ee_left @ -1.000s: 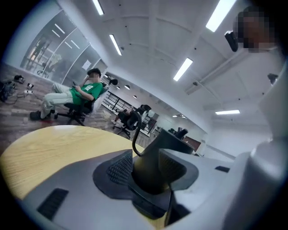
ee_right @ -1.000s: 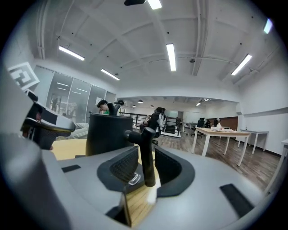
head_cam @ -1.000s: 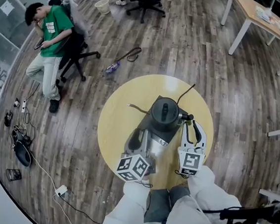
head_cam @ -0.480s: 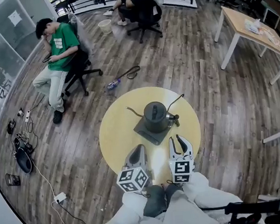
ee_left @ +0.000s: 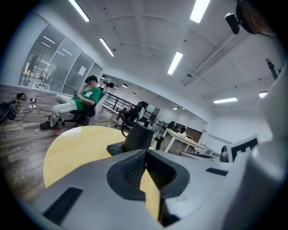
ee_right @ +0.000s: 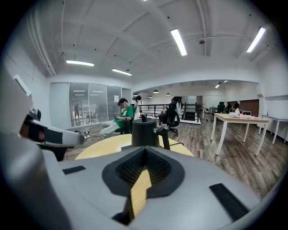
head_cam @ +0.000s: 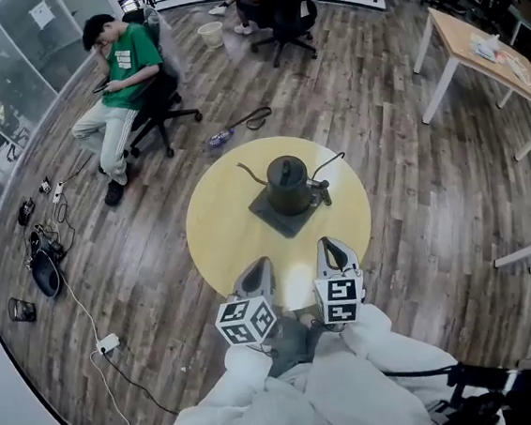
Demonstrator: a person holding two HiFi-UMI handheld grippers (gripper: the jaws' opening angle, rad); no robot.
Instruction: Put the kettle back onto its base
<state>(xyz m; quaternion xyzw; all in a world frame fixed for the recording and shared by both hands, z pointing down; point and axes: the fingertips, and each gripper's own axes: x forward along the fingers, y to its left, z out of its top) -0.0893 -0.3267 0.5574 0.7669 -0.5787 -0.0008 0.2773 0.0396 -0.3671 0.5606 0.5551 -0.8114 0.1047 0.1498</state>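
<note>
A dark kettle [head_cam: 288, 184] with a thin curved spout stands upright on its dark square base [head_cam: 268, 218], in the middle of the round yellow table [head_cam: 221, 235]. Both grippers hang back at the table's near edge, well apart from the kettle. My left gripper [head_cam: 257, 270] is shut with nothing between its pads. My right gripper [head_cam: 331, 245] is beside it, its pads together and empty. In the left gripper view the kettle [ee_left: 139, 137] and base [ee_left: 114, 147] lie beyond the shut gripper [ee_left: 145, 155]. The right gripper view shows the kettle [ee_right: 145, 132] straight ahead of that gripper [ee_right: 144, 152].
A thin cord [head_cam: 331, 162] runs from the base across the table's far side. A person in a green shirt [head_cam: 119, 71] sits on an office chair at back left. A wooden desk [head_cam: 483, 38] stands at back right. Cables and devices [head_cam: 45, 268] lie on the floor at left.
Both grippers have drawn back from the kettle to the table's near edge. The left jaws, open beside the kettle before, have closed, and the right jaws have closed too. The kettle stays on its base.
</note>
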